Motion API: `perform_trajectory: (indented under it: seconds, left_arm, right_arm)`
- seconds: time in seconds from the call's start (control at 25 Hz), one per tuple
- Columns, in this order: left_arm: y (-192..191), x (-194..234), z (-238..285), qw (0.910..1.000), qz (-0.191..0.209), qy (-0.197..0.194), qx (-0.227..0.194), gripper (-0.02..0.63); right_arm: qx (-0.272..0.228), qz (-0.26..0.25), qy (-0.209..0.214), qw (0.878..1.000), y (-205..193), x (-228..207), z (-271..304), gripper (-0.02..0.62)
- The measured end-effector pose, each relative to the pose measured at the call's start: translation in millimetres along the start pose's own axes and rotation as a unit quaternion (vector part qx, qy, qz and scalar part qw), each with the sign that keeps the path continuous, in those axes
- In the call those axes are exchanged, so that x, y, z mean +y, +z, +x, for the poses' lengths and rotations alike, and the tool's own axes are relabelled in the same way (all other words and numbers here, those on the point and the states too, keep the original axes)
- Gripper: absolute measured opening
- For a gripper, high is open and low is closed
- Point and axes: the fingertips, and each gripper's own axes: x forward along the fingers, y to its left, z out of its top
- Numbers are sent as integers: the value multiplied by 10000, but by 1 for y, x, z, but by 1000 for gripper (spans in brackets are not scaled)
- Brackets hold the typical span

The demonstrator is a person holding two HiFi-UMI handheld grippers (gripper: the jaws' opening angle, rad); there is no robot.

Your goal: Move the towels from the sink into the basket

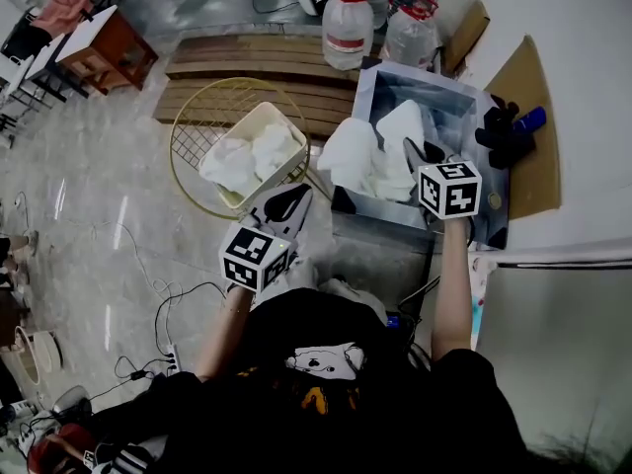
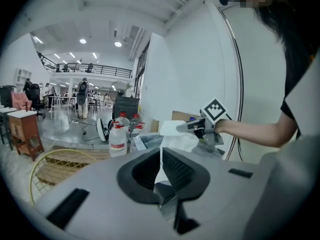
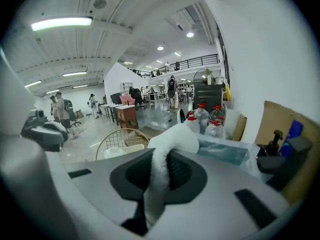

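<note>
A white terry towel (image 3: 161, 176) is pinched between the pads of the right gripper (image 2: 182, 127), whose jaws are clamped tight on it. The cloth runs up through the jaws and bulges in a soft loop beyond the tips. From the left gripper view it hangs from the tips, clear of the rectangular stainless-steel sink (image 1: 449, 95) below. More white towels (image 1: 375, 171) lie heaped in that sink, spilling over its left rim.

To the left of the sink, on the floor, stands a cream rectangular plastic basket (image 1: 259, 108) with crumpled white towels (image 1: 247, 156) already inside. It sits within a round gold wire frame (image 1: 188, 136).

The left gripper (image 1: 291, 197) hangs just by the basket's near corner, between basket and sink. Its jaws are together with only a thin slit between them, and nothing is in them.

Beyond the basket a slatted wooden pallet (image 1: 247, 52) lies on the pale glossy floor (image 1: 89, 215). Large clear plastic water bottles with red caps (image 1: 348, 28) stand behind the sink. At the sink's right a black object (image 1: 504, 131) rests on a sheet of brown cardboard (image 1: 538, 166) against the white wall (image 1: 573, 28).
</note>
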Motion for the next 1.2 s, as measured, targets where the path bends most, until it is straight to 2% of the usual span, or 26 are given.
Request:
perform_trajectory:
  seconds: [0.08,0.2,0.32,0.56,0.6,0.68,0.72,0.84,0.92,1.0,1.16,1.2]
  left_arm:
    - [-1,1,0,10000,-13,29,7,18]
    - [-4,1,1,10000,-39,79,42,18]
    - [-8,5,1,9998,-95,164,115,18]
    - [-10,20,-9,9987,-187,452,151,18]
    - [-11,24,-12,9983,-211,520,166,18]
    - [-15,32,-16,9974,-251,644,205,18]
    - [-17,37,-18,9969,-274,703,226,18]
    - [-20,47,-20,9960,-331,802,238,18]
    - [-20,51,-18,9960,-340,795,218,18]
    - [-20,53,-16,9964,-345,749,215,18]
    - [-21,65,-18,9971,-316,662,186,18]
    - [-21,70,-20,9973,-306,651,177,18]
  right_arm:
    - [49,-63,-15,10000,3,-8,8,31]
    - [259,-91,214,9994,-5,-3,34,31]
    - [515,-132,498,9973,-16,19,68,31]
    - [1033,-518,691,9909,-56,64,123,43]
    - [1096,-540,811,9892,-65,72,127,74]
    - [1233,-594,1091,9846,-80,90,133,259]
    - [1285,-702,1167,9823,-86,97,135,312]
    - [1493,-1517,979,9722,-98,103,143,352]
    - [1607,-2058,695,9628,-104,99,149,357]
    - [1574,-2082,416,9644,-104,93,154,347]
    - [1459,-1767,-54,9734,-95,86,156,206]
    - [1473,-1681,-137,9746,-91,84,155,135]
